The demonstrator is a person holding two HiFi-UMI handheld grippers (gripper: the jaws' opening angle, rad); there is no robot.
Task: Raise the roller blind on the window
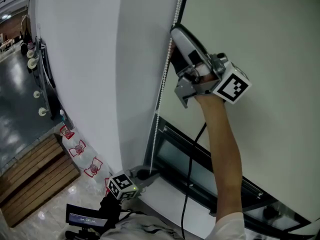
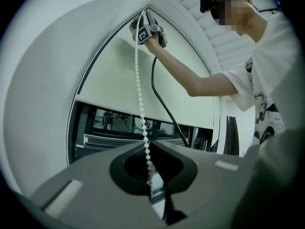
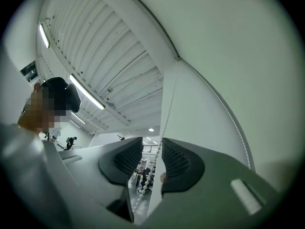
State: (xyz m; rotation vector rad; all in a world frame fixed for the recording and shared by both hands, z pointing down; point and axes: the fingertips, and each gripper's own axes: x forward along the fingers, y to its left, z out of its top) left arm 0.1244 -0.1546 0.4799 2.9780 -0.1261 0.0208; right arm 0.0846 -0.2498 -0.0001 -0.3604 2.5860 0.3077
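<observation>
The step in hand looks like a hand-over-hand pull. The left gripper [image 2: 147, 149] anchors the bead chain [image 2: 139, 89] low down, and the right gripper [image 1: 175, 34] is raised for a fresh grip near the top.

To do this well, the right gripper should centre the chain on its ribbed pads before it closes, so the beads seat rather than slip off to one side. The left gripper should let go only once that upper grip is firm. The pull should then run straight down along the chain, not out from the wall, which would likely drag the beads across the guide at the top.

The left gripper's jaws are pressed together, pinching the chain just above the sill. The right gripper's jaws stand apart and the chain passes between them, slightly nearer the right pad, with nothing gripped yet.

The roller blind [image 1: 260, 44] covers most of the window, to the right of both grippers. Its bottom edge hangs low, and a strip of glass [image 2: 114, 120] shows beneath it, so most of the raising is left to do. The chain runs taut from the low left gripper up to the right one, along the blind's left edge.
</observation>
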